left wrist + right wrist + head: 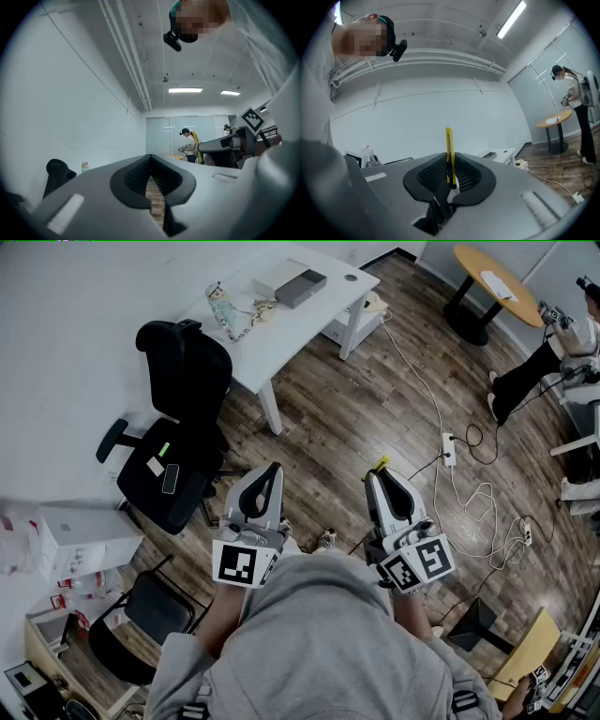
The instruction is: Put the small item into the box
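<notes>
- Grip comes first here: the right hand-held gripper [450,161] is clenched on the lower end of a slim yellow cutter [448,140]. The cutter stands upright between the ribbed pads, with most of its length poking out above the jaws.
- The left hand-held gripper [151,161] is squeezed together with nothing in it. Only floorboards show through the gap behind its tips.
- Both tools are held close to the person's chest, out over the wooden floor [375,399] and well apart from the white bench [281,334].
- The box [300,285] sits toward the far end of that bench, a grey piece touching a white one. From here I cannot tell which is tray and which is lid.
- The step in hand, as I read it, is the carry. That means walking to the bench past the black office chair [183,362] and minding the power strip [449,448] and its trailing leads.
- The hold looks narrow, so the cutter could pivot in the pads. A firm, even squeeze with no swinging seems wise.
- At the box, I would bring the cutter low and level over the opening before releasing it, rather than dropping it end-first.
</notes>
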Motion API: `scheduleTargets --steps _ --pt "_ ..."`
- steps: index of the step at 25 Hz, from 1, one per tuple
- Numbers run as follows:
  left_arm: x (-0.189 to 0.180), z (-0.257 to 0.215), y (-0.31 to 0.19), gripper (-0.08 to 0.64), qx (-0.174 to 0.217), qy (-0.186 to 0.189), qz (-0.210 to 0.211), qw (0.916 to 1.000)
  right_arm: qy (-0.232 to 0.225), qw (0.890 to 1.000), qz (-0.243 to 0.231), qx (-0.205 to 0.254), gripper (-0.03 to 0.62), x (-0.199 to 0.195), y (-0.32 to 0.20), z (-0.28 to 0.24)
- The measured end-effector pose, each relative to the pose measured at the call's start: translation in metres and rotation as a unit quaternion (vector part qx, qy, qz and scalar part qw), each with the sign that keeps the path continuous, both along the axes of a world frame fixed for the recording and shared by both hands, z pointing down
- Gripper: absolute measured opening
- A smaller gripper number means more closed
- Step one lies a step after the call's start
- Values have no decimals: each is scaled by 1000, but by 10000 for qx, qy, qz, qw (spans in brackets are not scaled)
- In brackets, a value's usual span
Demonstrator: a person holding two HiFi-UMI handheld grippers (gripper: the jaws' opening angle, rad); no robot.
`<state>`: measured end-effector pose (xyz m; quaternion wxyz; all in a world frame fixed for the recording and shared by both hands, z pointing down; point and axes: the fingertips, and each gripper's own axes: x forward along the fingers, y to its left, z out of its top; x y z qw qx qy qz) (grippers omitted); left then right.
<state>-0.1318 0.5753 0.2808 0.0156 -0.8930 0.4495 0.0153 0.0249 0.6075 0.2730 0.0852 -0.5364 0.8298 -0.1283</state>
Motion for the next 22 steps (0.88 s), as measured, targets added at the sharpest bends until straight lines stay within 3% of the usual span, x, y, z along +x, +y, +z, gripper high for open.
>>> scheduleTargets --steps 4,22 --pt "18 -5 10 3 231 149 -56 9996 57 10000 -6 55 66 20 12 -2" --pt "81 0 37 3 291 72 -128 9995 131 9997 -135 179 66 77 36 5"
